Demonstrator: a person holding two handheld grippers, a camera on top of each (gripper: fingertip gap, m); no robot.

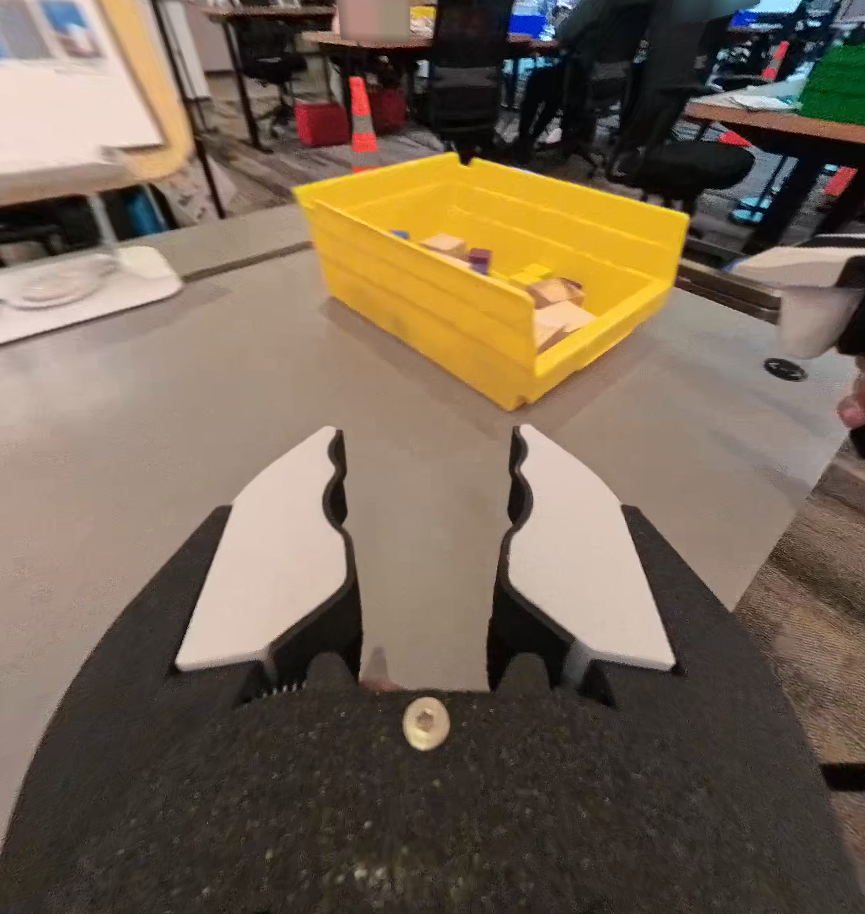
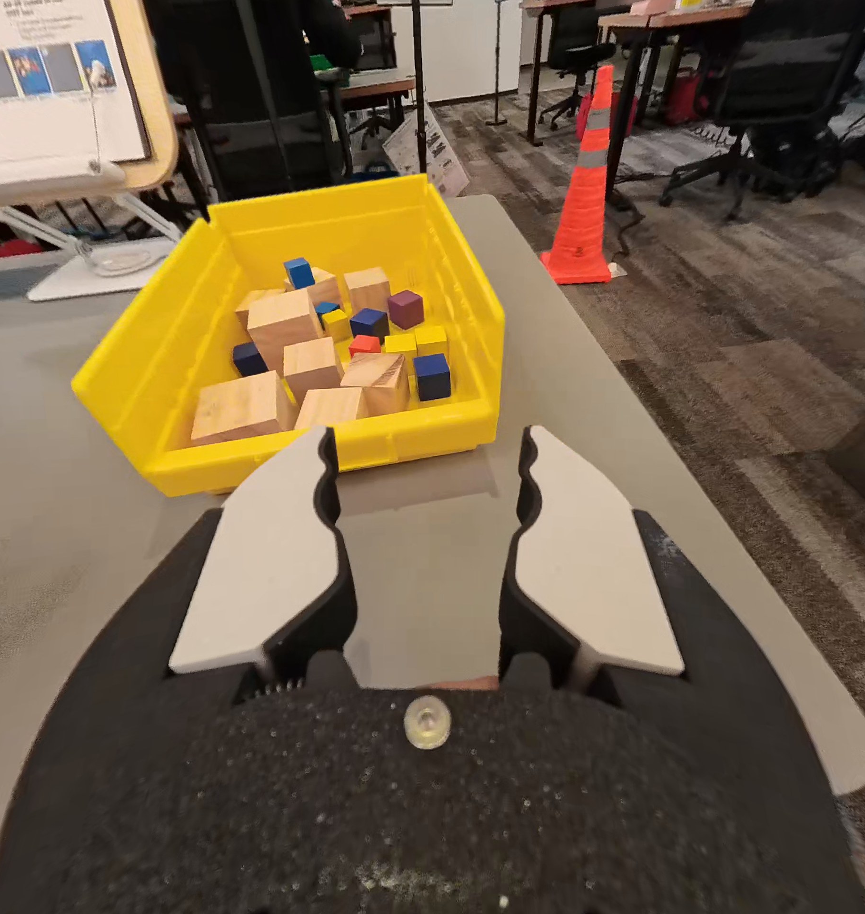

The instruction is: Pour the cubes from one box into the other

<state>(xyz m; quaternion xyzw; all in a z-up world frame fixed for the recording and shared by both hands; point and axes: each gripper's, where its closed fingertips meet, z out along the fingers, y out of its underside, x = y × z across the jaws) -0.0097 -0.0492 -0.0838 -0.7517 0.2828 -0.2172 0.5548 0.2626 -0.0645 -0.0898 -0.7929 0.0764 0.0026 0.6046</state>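
Note:
A yellow plastic bin (image 2: 163, 341) stands on the grey table (image 2: 49, 494) and holds several wooden cubes (image 2: 282, 321) and small blue, yellow, red and purple cubes (image 2: 431, 376). In the left wrist view the same bin (image 1: 420, 311) sits ahead and a little right. My left gripper (image 1: 426, 435) is open and empty over bare table, short of the bin. My right gripper (image 2: 426, 435) is open and empty, its left fingertip just in front of the bin's low front lip. The right gripper also shows at the right edge of the left wrist view (image 1: 816, 292). Only one bin is in view.
A white tray with a clear dish (image 1: 64, 292) lies at the table's far left. The table's right edge (image 2: 593, 356) drops to carpet, where an orange cone (image 2: 586, 198) stands. Desks and office chairs fill the background.

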